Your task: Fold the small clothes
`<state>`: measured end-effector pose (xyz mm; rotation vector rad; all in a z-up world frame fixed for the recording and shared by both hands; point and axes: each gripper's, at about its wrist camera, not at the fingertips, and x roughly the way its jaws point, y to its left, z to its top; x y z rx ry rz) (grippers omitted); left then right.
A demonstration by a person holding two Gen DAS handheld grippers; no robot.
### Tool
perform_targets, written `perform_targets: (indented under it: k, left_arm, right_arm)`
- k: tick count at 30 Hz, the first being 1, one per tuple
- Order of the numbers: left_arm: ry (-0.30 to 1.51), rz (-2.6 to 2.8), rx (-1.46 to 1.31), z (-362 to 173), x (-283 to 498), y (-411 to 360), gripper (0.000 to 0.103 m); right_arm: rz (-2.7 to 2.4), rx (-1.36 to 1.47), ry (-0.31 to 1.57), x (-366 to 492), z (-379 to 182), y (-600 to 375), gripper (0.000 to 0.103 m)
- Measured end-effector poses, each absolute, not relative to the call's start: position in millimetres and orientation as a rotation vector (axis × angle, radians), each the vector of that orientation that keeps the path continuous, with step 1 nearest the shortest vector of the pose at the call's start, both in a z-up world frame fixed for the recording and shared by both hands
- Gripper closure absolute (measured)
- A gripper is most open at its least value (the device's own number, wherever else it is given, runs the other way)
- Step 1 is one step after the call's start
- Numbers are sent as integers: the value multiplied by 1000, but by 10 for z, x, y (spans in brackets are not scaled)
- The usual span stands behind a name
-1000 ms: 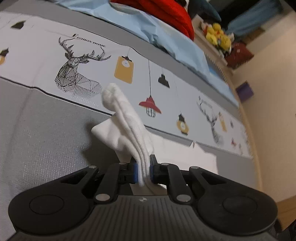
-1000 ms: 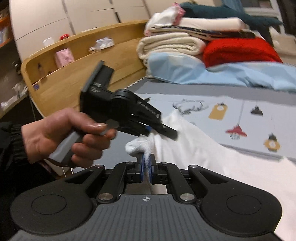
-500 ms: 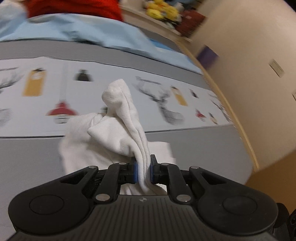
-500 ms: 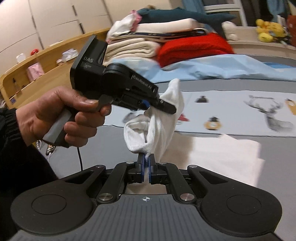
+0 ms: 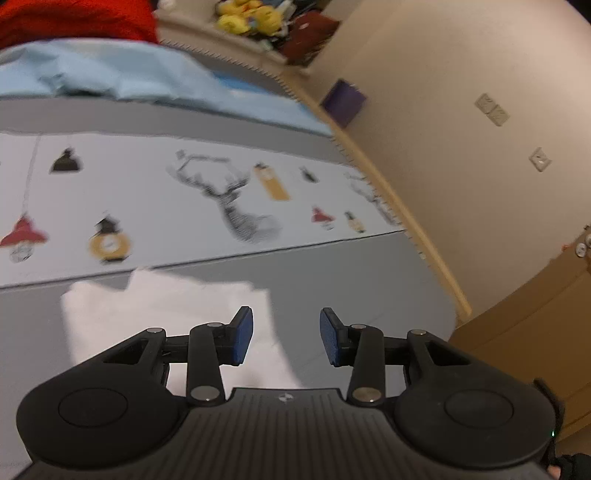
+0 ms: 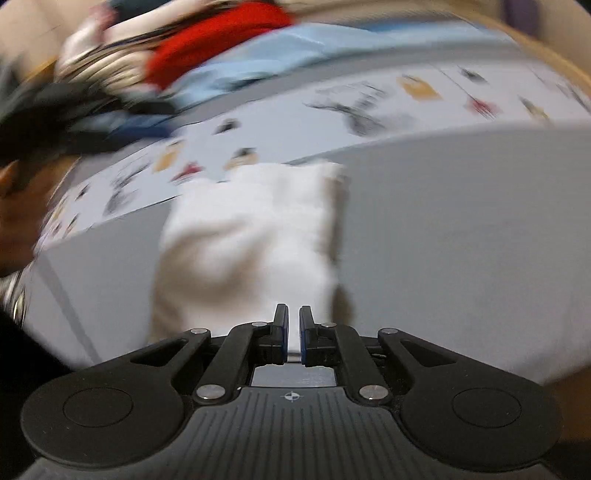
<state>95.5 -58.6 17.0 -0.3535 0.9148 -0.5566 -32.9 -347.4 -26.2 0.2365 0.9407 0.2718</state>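
Grey bed point(image 5: 362, 280) carries the white cloth point(image 6: 251, 236), lying folded over. Left claw point(image 5: 286, 338) is opening, nothing between its pads. Right claw point(image 6: 291, 334) stays nearly pressed together, apparently empty. Further folds probably remain.

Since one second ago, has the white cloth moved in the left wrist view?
Yes. The white cloth hung pinched in the left gripper, raised before the deer print. Now it lies flat on the grey sheet below that print, jaws opening, empty.

Red blanket point(image 5: 74, 18), pale blue sheet point(image 5: 129, 74), perhaps yellow plush toys point(image 5: 243, 18)
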Motion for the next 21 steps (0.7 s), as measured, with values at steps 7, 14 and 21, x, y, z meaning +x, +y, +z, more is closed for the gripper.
perform_targets:
  k: [7,14,21]
  left_arm:
    - [1084,-554,-134,-184,747,-327,60]
    - [1163,-657,100,-559,418,-554,62]
    - [1322,-659,373,-1133,302,-861,69]
  right_arm:
    - [274,416,952,-18,-448,-3561,56]
    - [188,406,1063,232,-746,-3393,99]
    - [135,388,1154,184,-841,-3500,100]
